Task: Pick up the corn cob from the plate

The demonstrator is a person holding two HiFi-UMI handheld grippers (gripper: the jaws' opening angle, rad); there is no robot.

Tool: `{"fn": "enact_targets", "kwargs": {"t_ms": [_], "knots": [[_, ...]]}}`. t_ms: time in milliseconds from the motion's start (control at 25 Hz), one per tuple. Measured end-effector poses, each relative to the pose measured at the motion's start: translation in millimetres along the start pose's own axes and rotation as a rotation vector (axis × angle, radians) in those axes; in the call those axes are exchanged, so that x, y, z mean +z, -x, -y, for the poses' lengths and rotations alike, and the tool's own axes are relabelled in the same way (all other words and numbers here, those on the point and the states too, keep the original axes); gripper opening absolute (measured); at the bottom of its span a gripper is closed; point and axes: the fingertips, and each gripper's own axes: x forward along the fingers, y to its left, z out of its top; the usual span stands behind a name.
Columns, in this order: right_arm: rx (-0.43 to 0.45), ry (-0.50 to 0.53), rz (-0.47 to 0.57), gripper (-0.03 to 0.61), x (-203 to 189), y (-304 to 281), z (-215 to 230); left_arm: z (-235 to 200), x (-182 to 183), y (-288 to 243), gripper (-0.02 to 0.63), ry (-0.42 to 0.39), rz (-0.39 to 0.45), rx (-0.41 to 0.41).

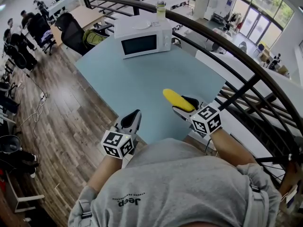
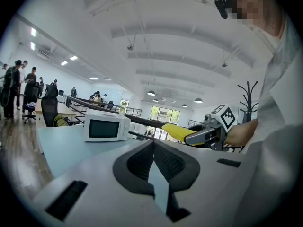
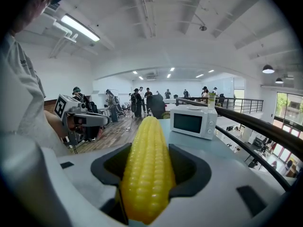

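A yellow corn cob point(image 1: 177, 100) is clamped lengthwise in my right gripper point(image 1: 183, 108), with its tip sticking out past the jaws over the near part of the pale blue table point(image 1: 137, 86). The right gripper view has the cob point(image 3: 147, 169) filling the gap between the dark pads point(image 3: 189, 167). My left gripper point(image 1: 132, 121) hovers at the table's near edge, to the left of the right one. Its jaws point(image 2: 154, 150) are shut with nothing in them. From the left gripper view the cob point(image 2: 176, 131) shows at the right. No plate is in view.
A white microwave point(image 1: 142, 40) with a bottle point(image 1: 161, 9) on top stands at the table's far end. A dark curved railing point(image 1: 227, 46) runs along the right side. Office chairs point(image 1: 71, 32) and people stand on the wooden floor at the far left.
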Motion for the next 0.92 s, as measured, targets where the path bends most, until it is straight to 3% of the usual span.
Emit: {"fn": "enact_targets", "kwargs": {"t_ms": [920], "knots": [[-0.007, 0.020, 0.010, 0.255, 5, 8, -5, 2, -1, 12, 0.018, 0.000, 0.006, 0.012]]}}
